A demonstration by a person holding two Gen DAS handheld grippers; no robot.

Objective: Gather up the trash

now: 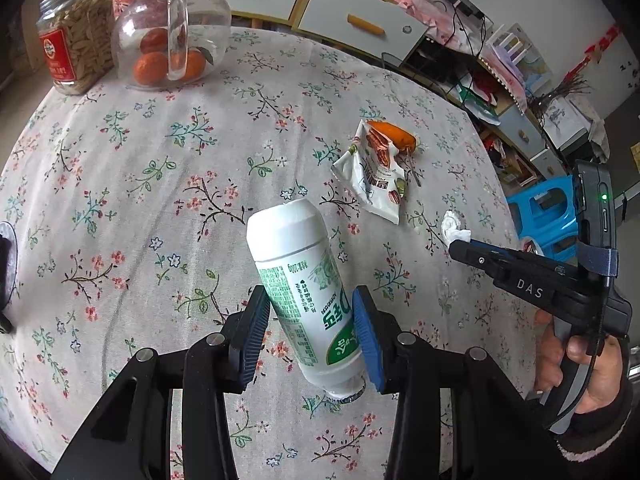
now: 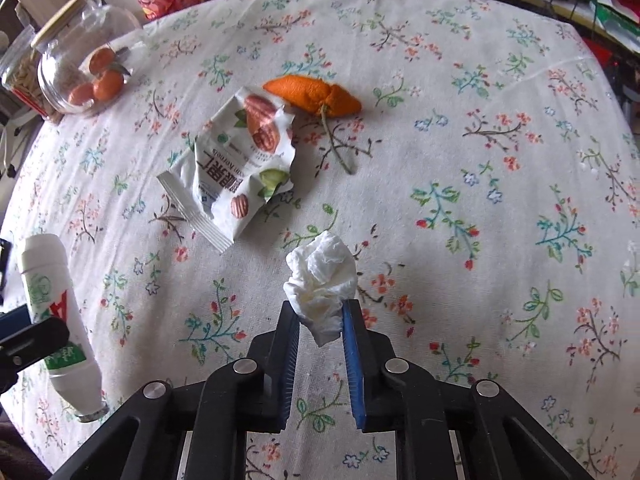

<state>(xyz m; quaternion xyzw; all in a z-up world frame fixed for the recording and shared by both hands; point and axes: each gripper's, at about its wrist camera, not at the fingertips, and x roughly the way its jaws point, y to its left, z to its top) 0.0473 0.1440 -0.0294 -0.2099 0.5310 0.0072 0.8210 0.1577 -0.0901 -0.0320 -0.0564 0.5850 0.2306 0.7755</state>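
My left gripper (image 1: pixel 312 322) is shut on a white plastic bottle with a green label (image 1: pixel 298 276), held tilted above the flowered tablecloth; the same bottle (image 2: pixel 52 312) shows at the left of the right wrist view. My right gripper (image 2: pixel 320 316) is shut on a crumpled white tissue (image 2: pixel 322 280), lifted a little off the cloth; the tissue (image 1: pixel 454 228) also shows at its tip in the left wrist view. A torn nut snack wrapper (image 2: pixel 236 164) lies on the table, with a piece of orange peel (image 2: pixel 312 92) just beyond it.
A glass jug with tangerines (image 1: pixel 172 36) and a jar of seeds (image 1: pixel 74 44) stand at the table's far left. Cabinets (image 1: pixel 360 20), cluttered shelves and a blue stool (image 1: pixel 544 212) lie beyond the table edge. A hand (image 1: pixel 580 364) grips the right tool.
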